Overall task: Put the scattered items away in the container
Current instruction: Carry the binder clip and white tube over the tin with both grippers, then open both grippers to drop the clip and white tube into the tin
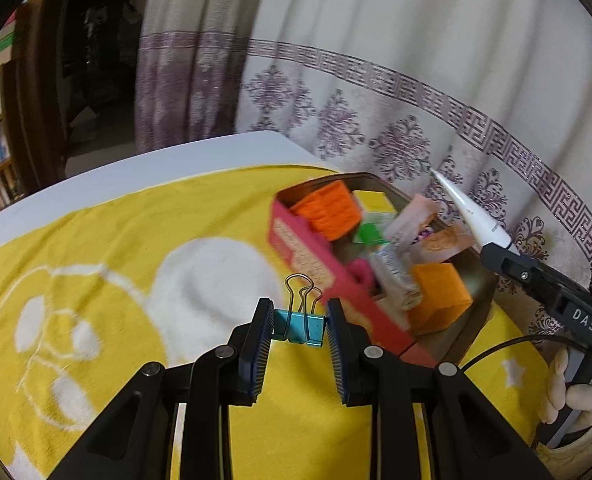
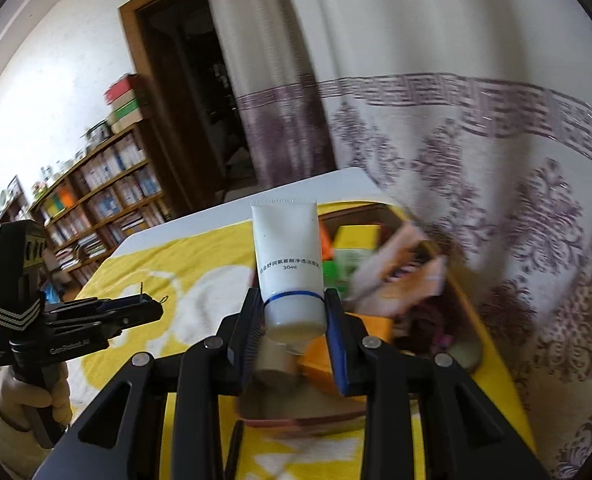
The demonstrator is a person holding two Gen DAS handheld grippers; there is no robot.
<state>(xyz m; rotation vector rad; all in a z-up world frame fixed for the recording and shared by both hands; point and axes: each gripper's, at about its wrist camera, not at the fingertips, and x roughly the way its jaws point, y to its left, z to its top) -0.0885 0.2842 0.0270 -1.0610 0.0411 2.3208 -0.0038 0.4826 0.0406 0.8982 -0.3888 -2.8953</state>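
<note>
Two grippers each pinched one thing. The left gripper (image 1: 299, 330) had its jaws drawn close on a teal binder clip (image 1: 299, 327), wire handles pointing up, above the yellow towel (image 1: 96, 264). The right gripper (image 2: 294, 314) clamped a small white tube (image 2: 290, 268) near its capped end, crimped end up, over the near part of the red box (image 1: 316, 264). That box sat on the towel's far right, beside the curtain (image 1: 416, 80), crowded with orange blocks (image 1: 332, 210), packets and a green item, all blurred and hard to name. A dark pen-like thing (image 2: 234, 454) lay near, partly hidden by the right gripper.
</note>
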